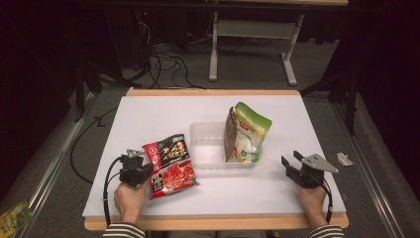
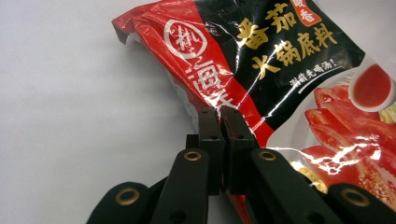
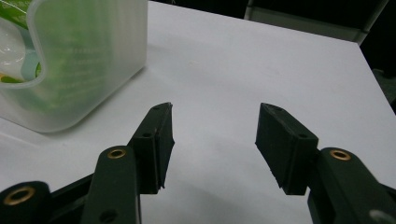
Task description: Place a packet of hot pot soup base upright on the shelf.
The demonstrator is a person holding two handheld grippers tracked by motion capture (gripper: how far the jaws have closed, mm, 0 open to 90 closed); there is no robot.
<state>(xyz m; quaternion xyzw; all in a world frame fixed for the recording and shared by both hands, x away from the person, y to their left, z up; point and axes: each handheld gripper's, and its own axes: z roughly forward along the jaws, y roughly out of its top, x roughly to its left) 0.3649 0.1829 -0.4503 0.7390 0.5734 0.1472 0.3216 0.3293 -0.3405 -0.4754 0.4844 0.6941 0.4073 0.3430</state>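
1 red pouch (image 1: 170, 165) clamped by left gripper (image 2: 220, 122); right gripper (image 3: 215, 140) jaws apart; 2 pouches (image 1: 247, 133) in 1 bin (image 1: 205, 144).

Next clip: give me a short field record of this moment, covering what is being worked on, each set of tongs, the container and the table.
work in hand: red and black glossy foil sauce packet, pinched at its edge
left tongs: shut on the packet, lower left of the table
right tongs: open, nothing between them, over bare table at the right
container: clear plastic rectangular bin, mid-table
in the bin: green and white pouch standing at its right end, brown pouch against it
table: white rectangular tabletop with wooden edge
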